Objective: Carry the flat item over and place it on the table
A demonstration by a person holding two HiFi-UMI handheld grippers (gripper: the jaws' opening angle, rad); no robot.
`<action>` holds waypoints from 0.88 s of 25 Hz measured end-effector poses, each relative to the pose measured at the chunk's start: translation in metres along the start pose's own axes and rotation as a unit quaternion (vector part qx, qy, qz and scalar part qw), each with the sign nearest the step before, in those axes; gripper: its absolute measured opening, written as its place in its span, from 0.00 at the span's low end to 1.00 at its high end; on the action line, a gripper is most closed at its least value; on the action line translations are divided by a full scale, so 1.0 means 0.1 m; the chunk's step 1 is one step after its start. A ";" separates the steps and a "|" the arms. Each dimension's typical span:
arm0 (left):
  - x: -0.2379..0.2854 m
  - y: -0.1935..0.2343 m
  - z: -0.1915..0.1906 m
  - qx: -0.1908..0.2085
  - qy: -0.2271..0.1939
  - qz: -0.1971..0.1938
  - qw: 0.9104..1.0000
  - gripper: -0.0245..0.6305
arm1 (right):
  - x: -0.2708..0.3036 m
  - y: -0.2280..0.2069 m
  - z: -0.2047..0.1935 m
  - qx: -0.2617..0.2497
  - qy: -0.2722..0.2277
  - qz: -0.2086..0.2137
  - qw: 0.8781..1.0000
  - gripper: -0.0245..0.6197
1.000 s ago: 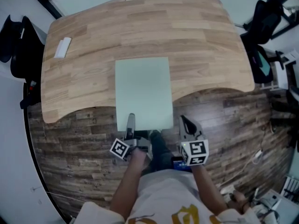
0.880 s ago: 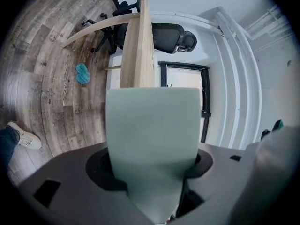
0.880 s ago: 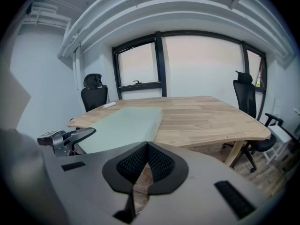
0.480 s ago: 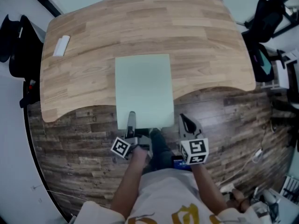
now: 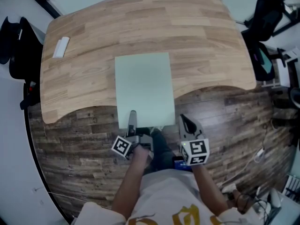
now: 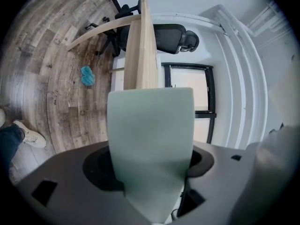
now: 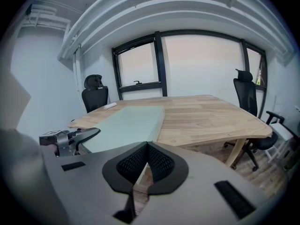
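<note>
Left gripper (image 5: 132, 118) jaws are opening, with the near edge of the flat panel (image 5: 144, 86) between them; in the left gripper view a thin dark gap shows along one side of the panel, so the pads no longer look clamped on it. Right gripper (image 5: 186, 122) jaws are closed together with nothing between them; it is held just off the panel's near right corner, over the floor.

Panel: pale green, rectangular, lying flat on the wooden table (image 5: 201, 41). Its long side runs away from the person, and its near end overhangs the table's curved front edge.

Against one second ago: the panel lies in almost the same place, at most a touch farther onto the table. Both grippers hold nearly the same positions. The left jaws stand a little wider.

Surroundings: a small white object (image 5: 62, 47) lies near the table's far left corner, well apart from the panel. A black office chair (image 5: 262, 62) stands to the right on the dark plank floor (image 5: 70, 139).
</note>
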State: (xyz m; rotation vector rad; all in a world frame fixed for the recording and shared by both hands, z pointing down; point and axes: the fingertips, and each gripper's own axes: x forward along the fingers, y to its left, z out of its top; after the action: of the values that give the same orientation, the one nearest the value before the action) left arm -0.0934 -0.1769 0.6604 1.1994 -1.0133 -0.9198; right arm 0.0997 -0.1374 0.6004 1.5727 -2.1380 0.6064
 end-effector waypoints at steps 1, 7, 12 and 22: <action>0.00 0.00 0.00 0.000 -0.001 0.002 1.000 0.51 | 0.00 0.00 0.01 -0.001 -0.002 0.000 1.000 0.04; 0.01 0.01 0.01 0.007 -0.003 0.025 1.000 0.53 | 0.02 -0.01 0.03 0.001 -0.010 -0.003 1.000 0.04; 0.01 0.02 0.02 0.019 0.001 0.039 0.999 0.54 | 0.02 -0.02 -0.02 -0.007 -0.003 -0.004 1.000 0.04; -0.04 0.15 0.06 0.057 0.002 0.098 0.994 0.59 | -0.03 0.00 0.07 -0.004 -0.013 0.001 1.000 0.04</action>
State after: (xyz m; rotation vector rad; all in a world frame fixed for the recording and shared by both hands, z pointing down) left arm -0.0997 -0.1724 0.6747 1.1712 -1.1703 -0.7139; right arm 0.0997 -0.1391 0.5934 1.5816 -2.1589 0.5799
